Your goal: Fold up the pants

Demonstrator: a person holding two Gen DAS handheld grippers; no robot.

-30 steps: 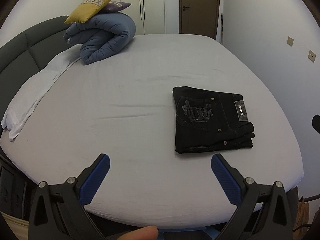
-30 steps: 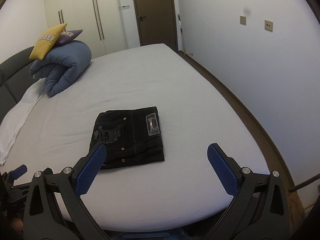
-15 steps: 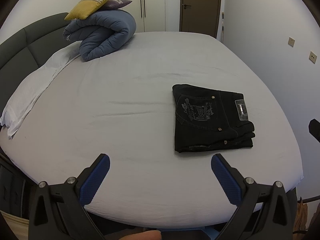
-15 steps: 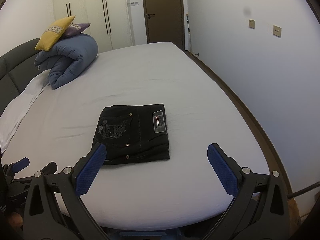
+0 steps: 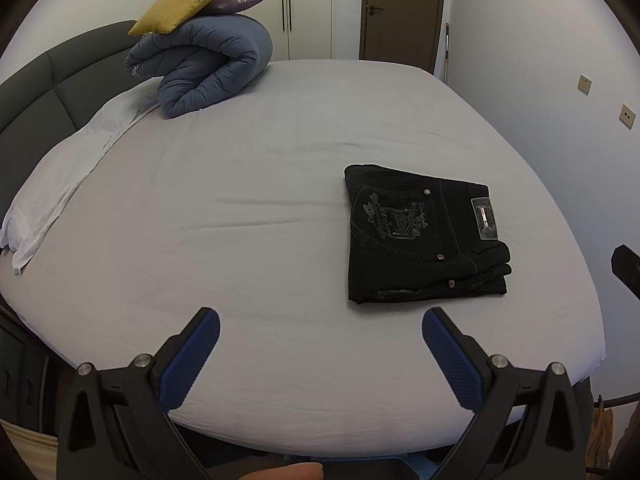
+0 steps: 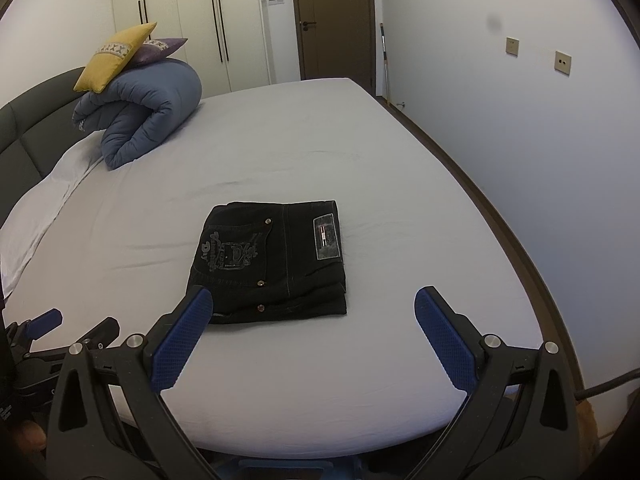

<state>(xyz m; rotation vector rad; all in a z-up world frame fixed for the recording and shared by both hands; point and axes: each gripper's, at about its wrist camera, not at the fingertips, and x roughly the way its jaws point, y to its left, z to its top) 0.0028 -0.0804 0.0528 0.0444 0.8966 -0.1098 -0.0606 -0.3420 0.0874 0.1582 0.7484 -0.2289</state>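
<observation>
A pair of black denim pants [image 6: 272, 264], folded into a compact rectangle with an embroidered pocket and a waistband patch uppermost, lies on a bed [image 6: 320, 152] covered with a pale grey sheet. The left gripper [image 5: 320, 344] and right gripper [image 6: 308, 328] hover at the bed's near edge, jaws spread wide, holding nothing. Near the headboard, a rolled blue quilted duvet [image 5: 212, 68] carries a yellow cushion [image 5: 188, 2] and a purple cushion [image 5: 236, 0].

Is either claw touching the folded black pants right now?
Apart. The left wrist view shows bare sheet between the left claw and the pants. In the right wrist view, the open right claw holds nothing, short of the bed edge.
</observation>
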